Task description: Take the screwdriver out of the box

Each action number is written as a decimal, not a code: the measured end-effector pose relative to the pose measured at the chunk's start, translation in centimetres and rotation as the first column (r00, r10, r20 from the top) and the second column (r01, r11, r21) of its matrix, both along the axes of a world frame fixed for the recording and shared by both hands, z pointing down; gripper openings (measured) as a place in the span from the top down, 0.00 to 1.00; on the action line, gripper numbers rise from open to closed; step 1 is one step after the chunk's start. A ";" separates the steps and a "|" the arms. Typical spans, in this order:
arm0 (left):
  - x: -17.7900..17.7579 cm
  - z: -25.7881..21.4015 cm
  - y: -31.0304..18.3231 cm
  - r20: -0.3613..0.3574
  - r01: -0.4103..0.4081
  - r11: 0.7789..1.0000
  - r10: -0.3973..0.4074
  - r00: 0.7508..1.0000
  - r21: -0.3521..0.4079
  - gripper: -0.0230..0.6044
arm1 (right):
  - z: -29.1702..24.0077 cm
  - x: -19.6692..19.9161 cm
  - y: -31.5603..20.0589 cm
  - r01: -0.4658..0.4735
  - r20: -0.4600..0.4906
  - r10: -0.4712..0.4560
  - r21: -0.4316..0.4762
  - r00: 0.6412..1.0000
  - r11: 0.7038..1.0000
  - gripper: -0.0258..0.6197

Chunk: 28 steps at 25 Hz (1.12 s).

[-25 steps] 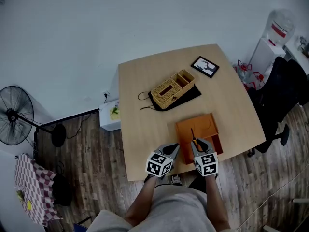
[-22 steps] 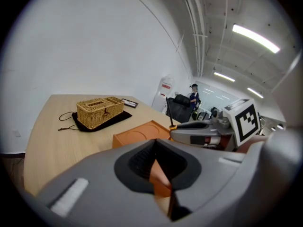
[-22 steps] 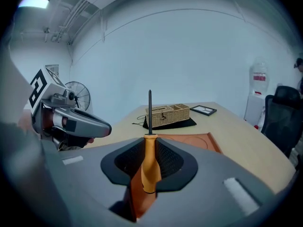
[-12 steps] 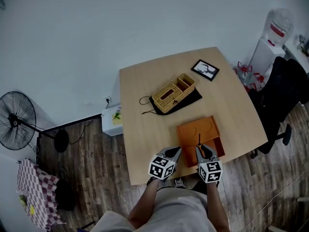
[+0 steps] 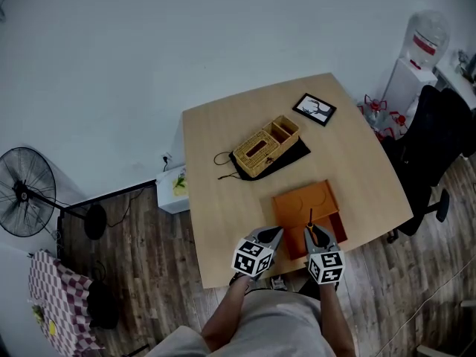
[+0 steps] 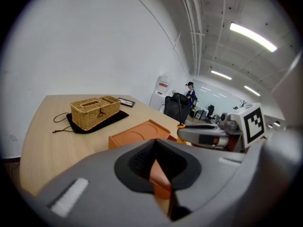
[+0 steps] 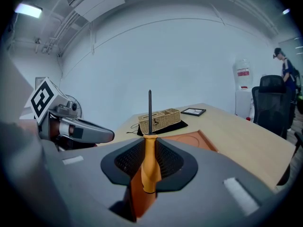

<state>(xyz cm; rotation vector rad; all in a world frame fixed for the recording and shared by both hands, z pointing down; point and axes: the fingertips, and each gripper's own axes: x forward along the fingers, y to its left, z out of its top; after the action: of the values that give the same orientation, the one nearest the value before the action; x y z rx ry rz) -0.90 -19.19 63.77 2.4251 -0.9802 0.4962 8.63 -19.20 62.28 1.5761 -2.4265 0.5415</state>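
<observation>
**Orange box** (image 5: pixel 300 199): it sits open on the near right part of the table (image 5: pixel 216 192). What lies in its darker well cannot be made out.

**Screwdriver** (image 7: pixel 149 161): its orange handle is pinched between the jaws of the right gripper (image 5: pixel 313 232). The dark shaft stands upright, and the tool is held over the near part of the box.

**Left gripper** (image 5: pixel 274 233): its jaws are pressed together at the tips with nothing between them. It is just beside the box's left side.

**Wicker basket** (image 5: pixel 265 145): it stands farther back, divided into compartments, on a black drawstring bag (image 5: pixel 294 152). Its contents are not visible.

**Picture frame** (image 5: pixel 314 108): it lies flat near the table's far corner, well apart from the box.

**Surroundings:** a plank floor (image 5: pixel 141 251) and a white wall (image 5: pixel 186 36). A standing fan (image 5: pixel 26 192) is at the left. A water dispenser (image 5: pixel 420 58) and a black office chair (image 5: pixel 439 136) are at the right.
</observation>
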 end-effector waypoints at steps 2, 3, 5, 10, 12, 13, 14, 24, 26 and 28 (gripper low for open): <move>-0.2 0.1 0.0 0.000 0.004 1.000 -0.004 1.000 -0.003 0.88 | 0.1 -0.1 -0.1 0.005 0.000 -0.005 0.002 1.000 1.000 0.85; -0.3 0.2 0.0 0.000 0.006 1.000 -0.006 1.000 -0.005 0.88 | 0.1 -0.3 0.0 0.008 -0.002 -0.008 0.003 1.000 1.000 0.85; -0.6 0.2 0.0 0.001 0.009 1.000 -0.009 1.000 -0.004 0.88 | 0.2 -0.6 0.0 0.016 -0.005 -0.016 0.002 1.000 1.000 0.85; -1.1 0.2 -0.1 -0.003 0.017 1.000 -0.017 1.000 -0.005 0.88 | 0.3 -1.2 -0.2 0.030 -0.009 -0.030 0.002 1.000 1.000 0.85; -1.2 0.3 0.0 -0.002 0.015 1.000 -0.015 1.000 -0.006 0.88 | 0.3 -1.3 -0.2 0.030 -0.005 -0.030 0.003 1.000 1.000 0.85; -1.2 0.3 0.0 -0.001 0.013 1.000 -0.013 1.000 -0.007 0.88 | 0.3 -1.4 -0.3 0.031 -0.004 -0.031 0.004 1.000 0.999 0.85; -1.3 0.4 0.0 -0.001 0.012 1.000 -0.012 1.000 -0.009 0.88 | 0.3 -1.5 -0.3 0.033 -0.004 -0.033 0.005 0.999 0.999 0.85; -1.9 0.3 0.0 -0.003 0.014 1.000 -0.014 1.000 -0.009 0.88 | 0.4 -2.2 -0.3 0.039 -0.002 -0.039 0.000 0.999 0.999 0.85; -1.8 0.4 0.0 -0.003 0.015 1.000 -0.015 1.000 -0.011 0.88 | 0.4 -2.0 -0.4 0.035 0.002 -0.035 0.000 0.999 0.999 0.85; -1.9 0.4 0.1 -0.004 0.017 1.000 -0.017 1.000 -0.012 0.88 | 0.4 -1.9 -0.4 0.031 0.004 -0.031 -0.001 1.000 1.000 0.85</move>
<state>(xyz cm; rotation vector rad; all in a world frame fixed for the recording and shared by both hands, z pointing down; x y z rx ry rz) -2.77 -19.11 64.21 2.4040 -0.9923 0.4894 6.74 -19.58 62.68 1.5361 -2.4485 0.5406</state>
